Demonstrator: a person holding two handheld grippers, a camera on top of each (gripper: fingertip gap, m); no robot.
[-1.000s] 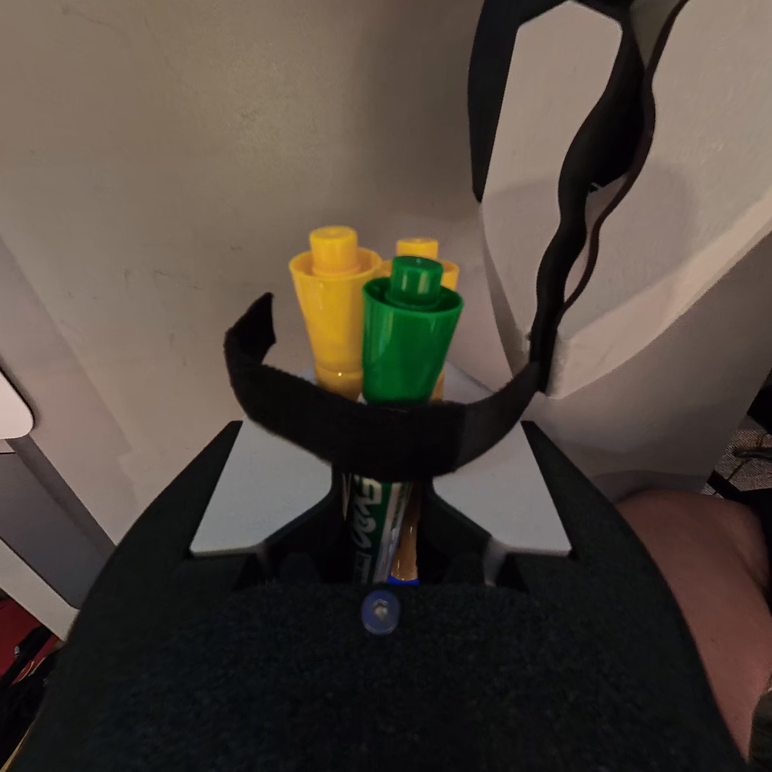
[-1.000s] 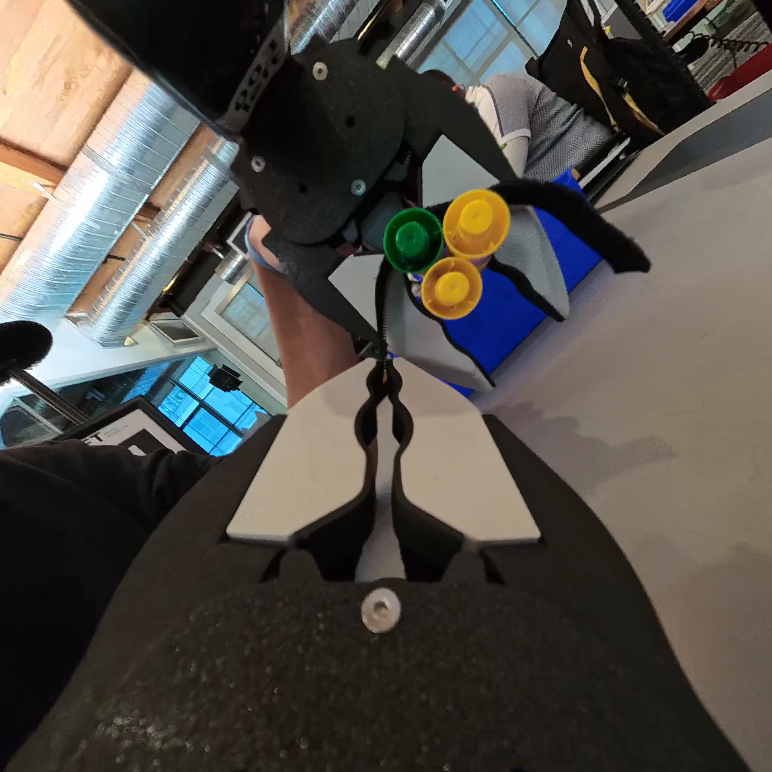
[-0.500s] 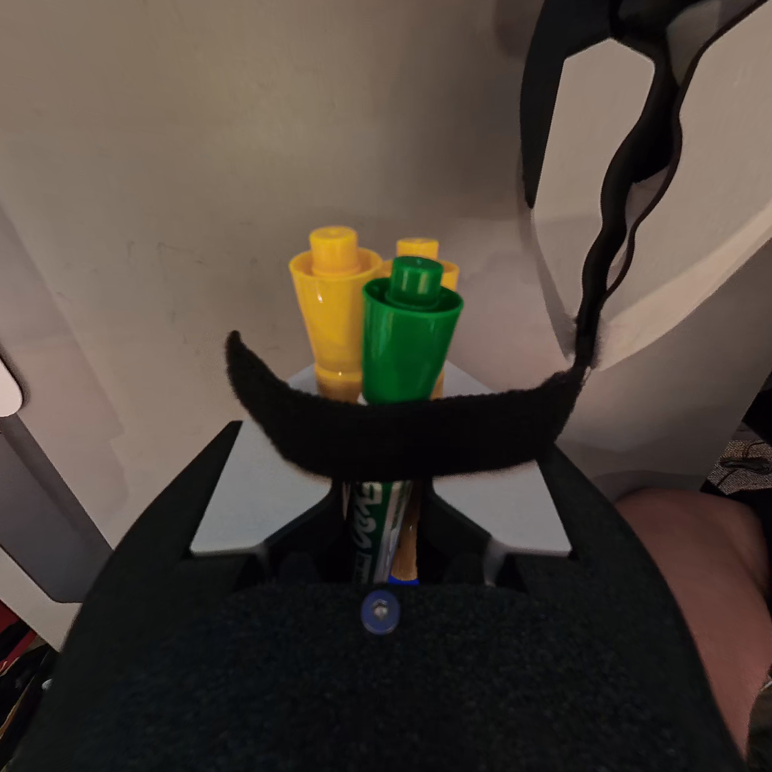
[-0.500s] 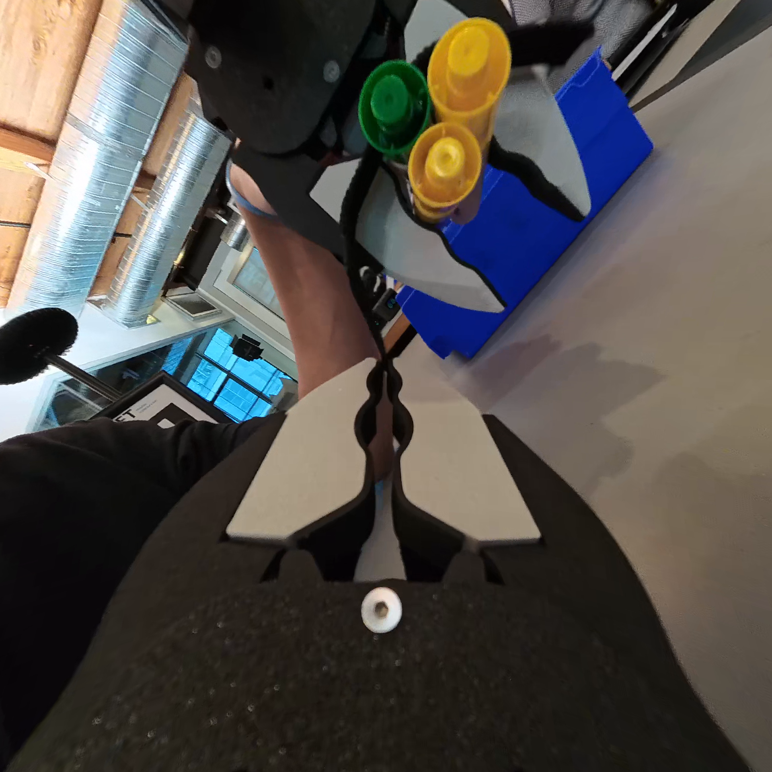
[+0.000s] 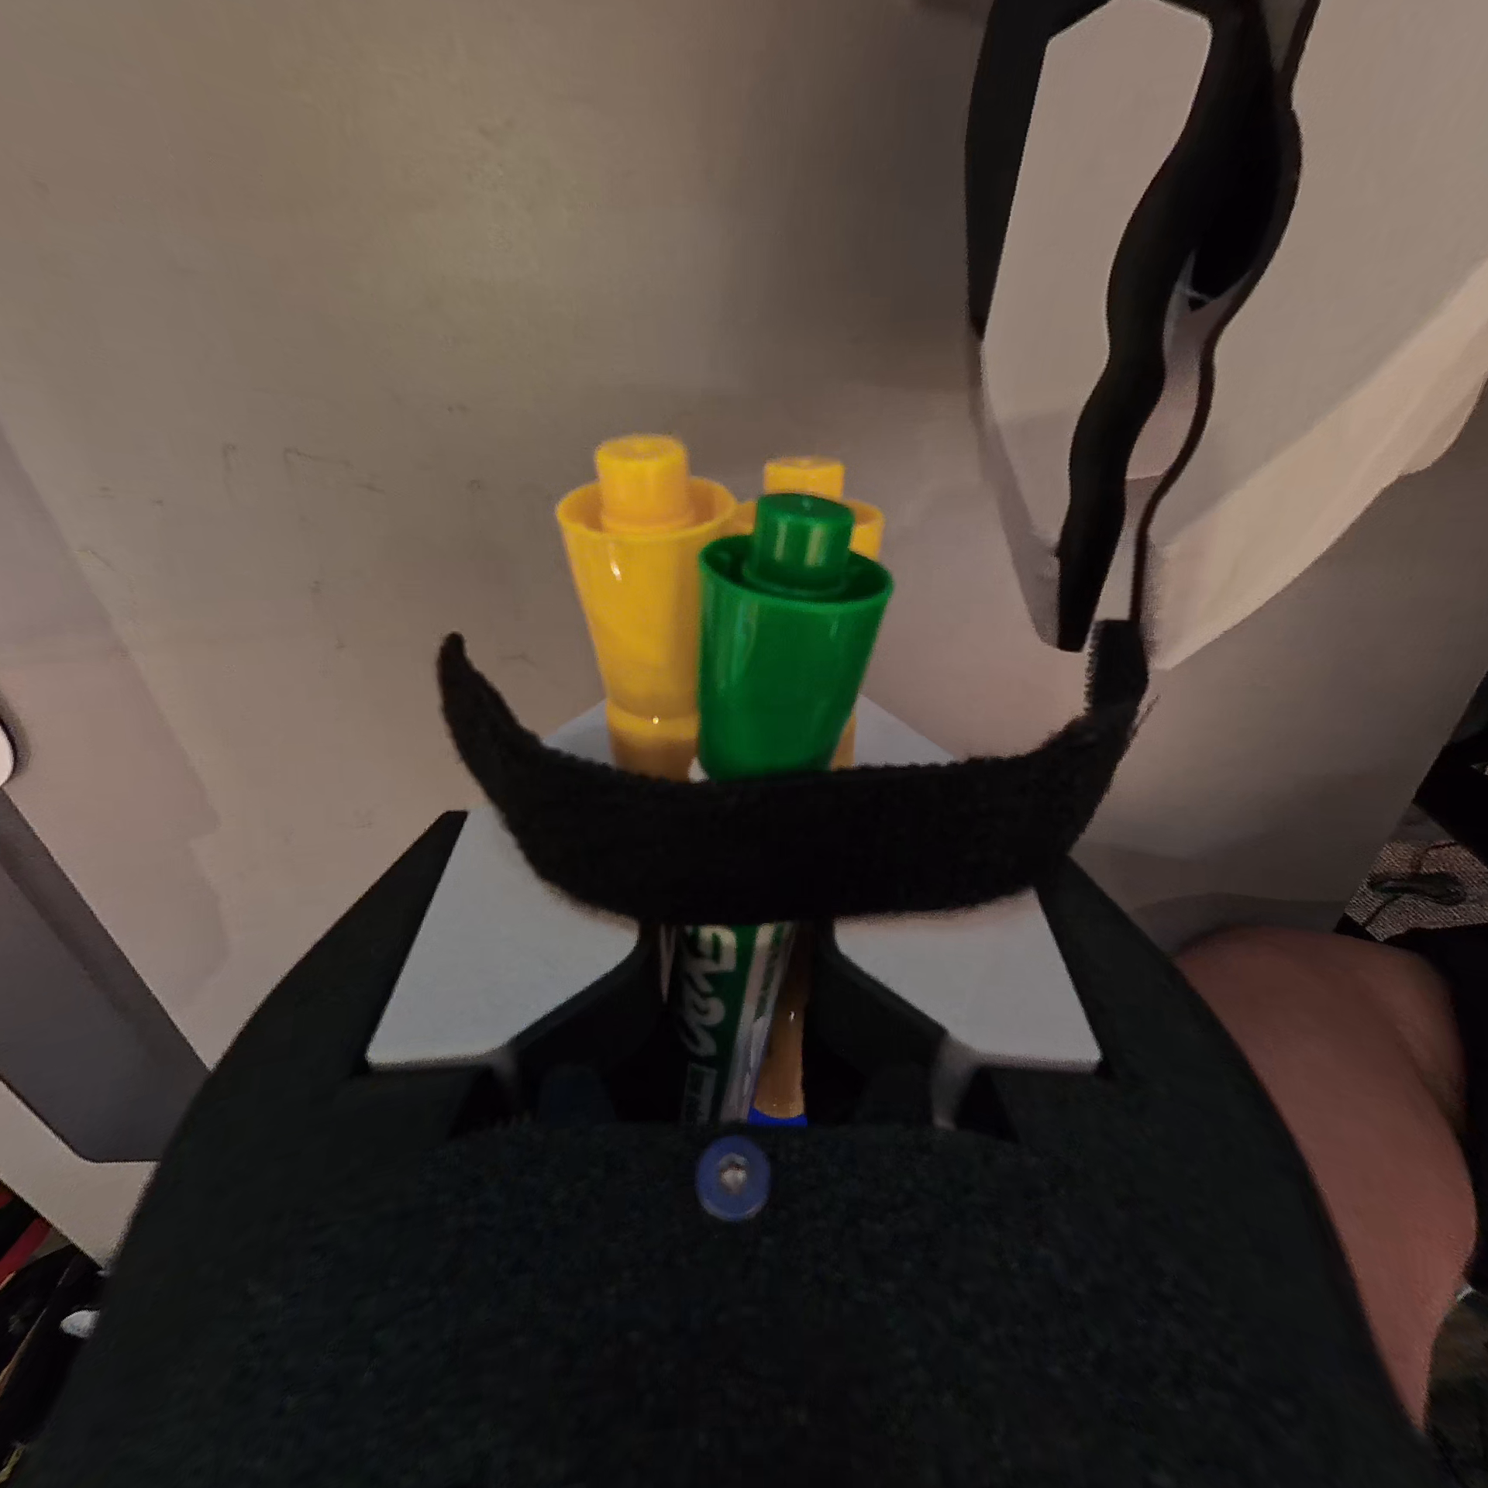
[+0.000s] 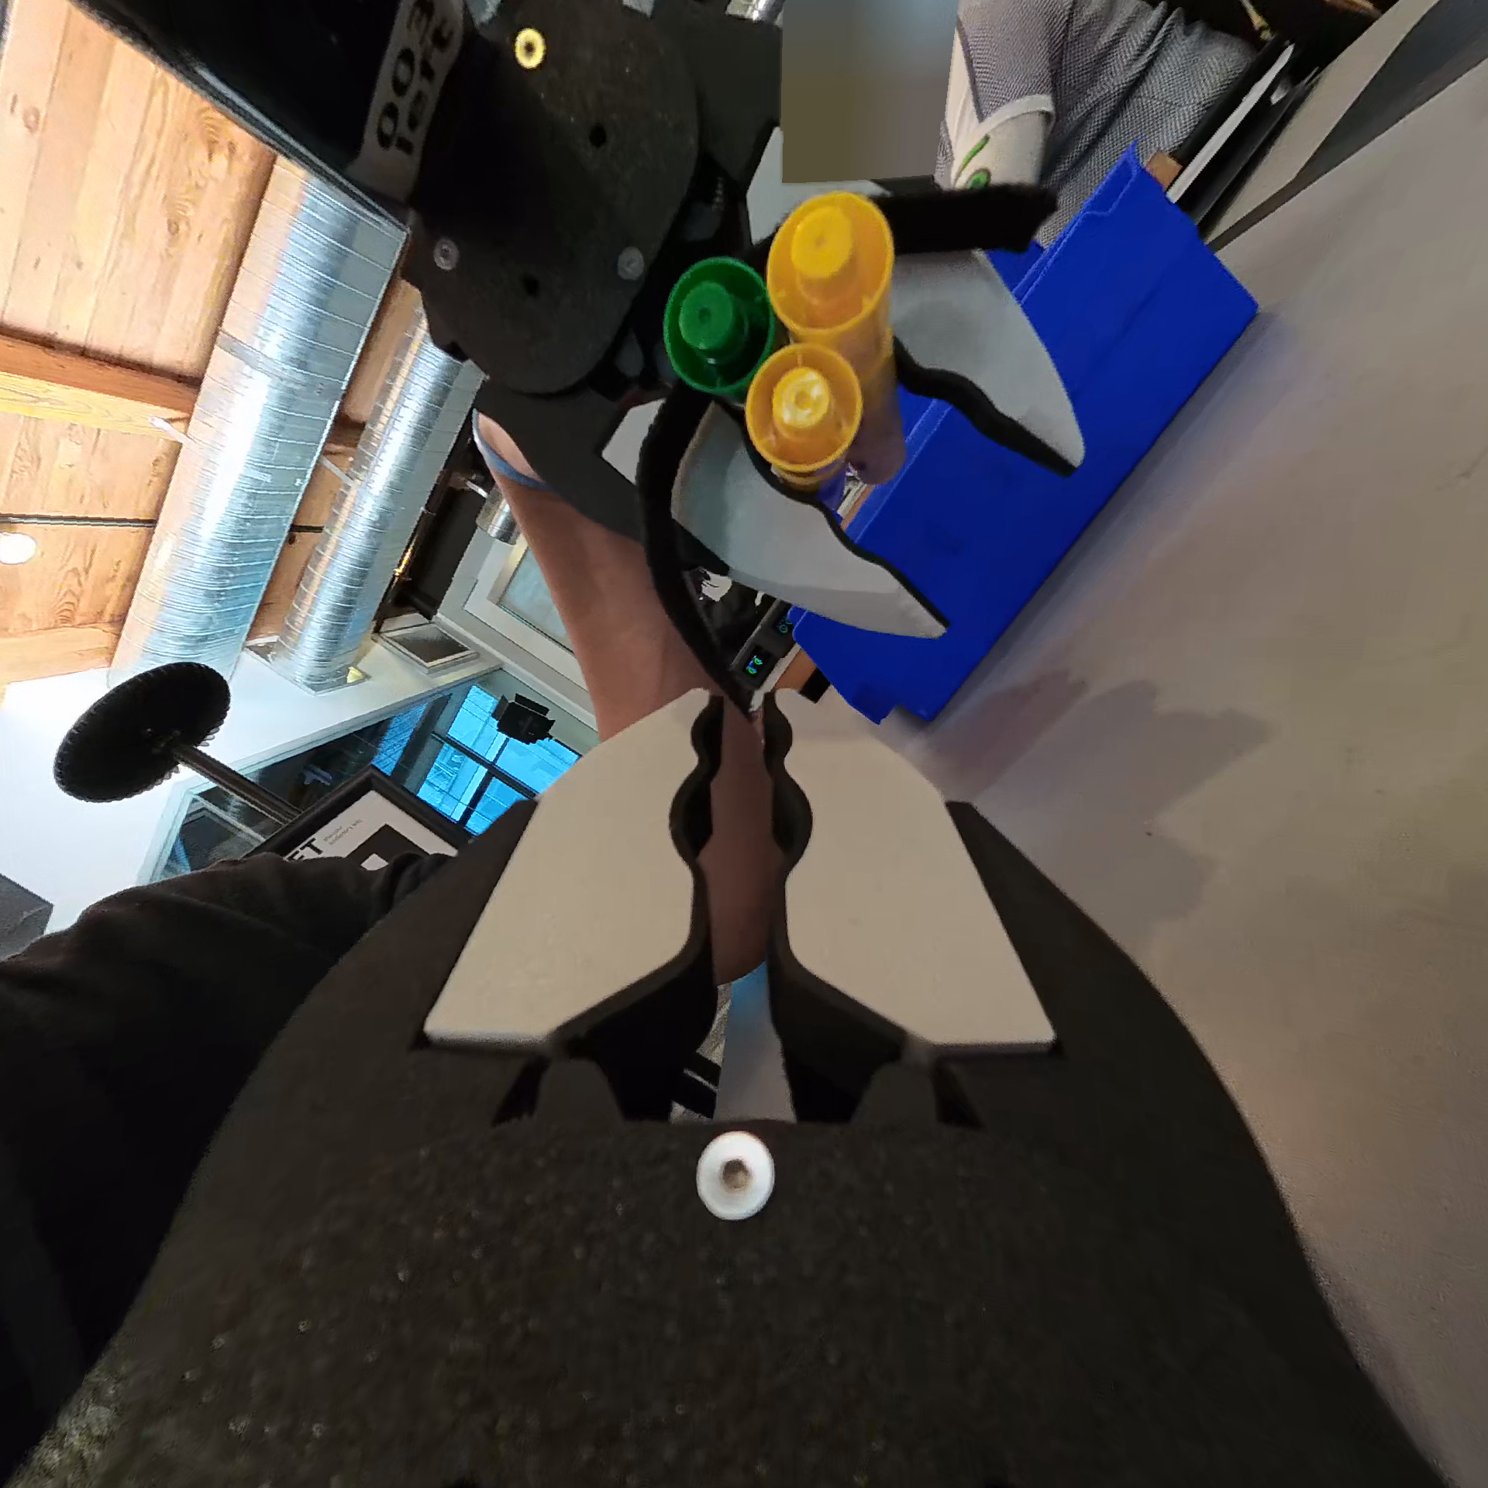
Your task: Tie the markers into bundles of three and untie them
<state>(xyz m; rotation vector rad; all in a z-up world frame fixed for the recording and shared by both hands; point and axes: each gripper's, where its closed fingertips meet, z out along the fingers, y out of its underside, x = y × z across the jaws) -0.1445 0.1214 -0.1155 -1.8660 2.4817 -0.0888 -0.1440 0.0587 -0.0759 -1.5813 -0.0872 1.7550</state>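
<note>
Markers, three of them, sit bunched between the left gripper (image 5: 737,950) fingers, caps pointing away from the wrist cam: one green marker (image 5: 785,636) in front, a yellow marker (image 5: 640,596) to its left and a second yellow marker (image 5: 813,491) mostly hidden behind the green.

Largest to smallest: grey surface (image 6: 1256,725) fills the right side of the right wrist view, w/ a blue bin (image 6: 1071,451) standing on it. A person's forearm (image 6: 636,612) runs behind the strap. Left gripper (image 6: 805,419) shows there too, fingers closed on the marker barrels, caps toward the cam.

Black velcro strap (image 5: 773,837) lies slack across the front of the bundle in a shallow U, not wrapped round; its left end (image 5: 463,684) curls up free. Its right end rises to the tips of the right gripper (image 5: 1095,628) (seen top right in the left wrist view).

Right gripper (image 6: 737,708): fingers nearly closed, only a thin gap between the pads, tips pinching the strap's (image 6: 684,580) end edge-on. From there the strap curves up to the markers (image 6: 773,338).
</note>
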